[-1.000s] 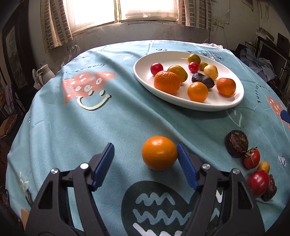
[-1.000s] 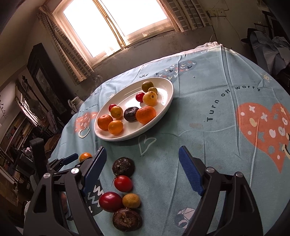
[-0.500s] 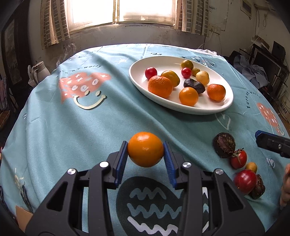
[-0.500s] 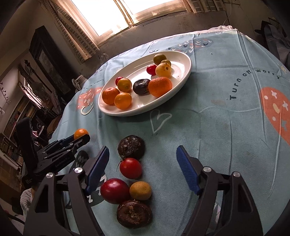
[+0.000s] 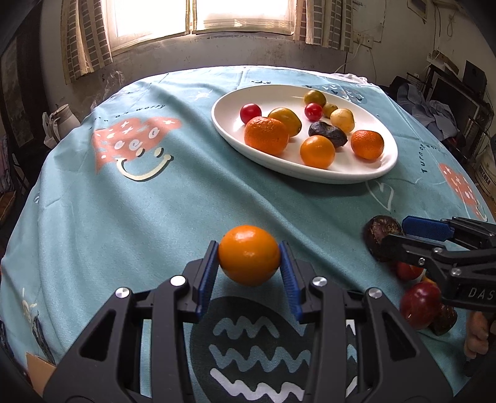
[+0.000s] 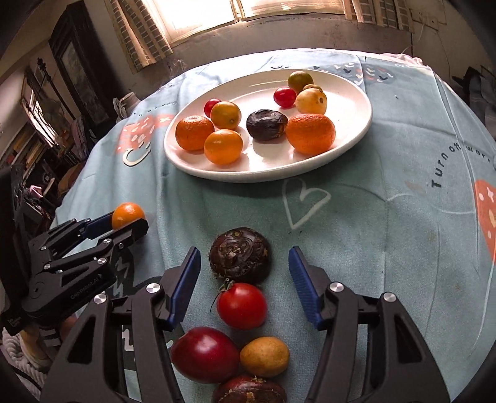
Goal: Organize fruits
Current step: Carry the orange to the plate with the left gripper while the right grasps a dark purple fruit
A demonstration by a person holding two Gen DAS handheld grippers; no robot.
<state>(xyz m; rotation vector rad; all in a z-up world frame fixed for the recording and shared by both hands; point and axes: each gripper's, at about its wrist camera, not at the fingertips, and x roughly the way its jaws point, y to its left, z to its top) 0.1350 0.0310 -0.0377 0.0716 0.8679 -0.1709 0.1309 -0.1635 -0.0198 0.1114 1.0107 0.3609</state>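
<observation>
Left gripper (image 5: 249,263) clenched on an orange (image 5: 249,254), lifted above the counter (image 5: 155,201), near side of the plate (image 5: 310,175). Right gripper (image 6: 243,279) released, straddling a dark wrinkled fruit (image 6: 239,256); tomato (image 6: 241,305) just behind it.

Lived-in home room, curtained window (image 5: 198,15), printed tablecloth (image 5: 124,201), fruit plate (image 5: 384,164), cluttered shelves (image 6: 28,145)

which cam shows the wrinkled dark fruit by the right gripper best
Right wrist view: the wrinkled dark fruit sits whole between the open right gripper fingers, skin texture clear. In the left wrist view that fruit is partly hidden behind the gripper at the frame edge.
</observation>
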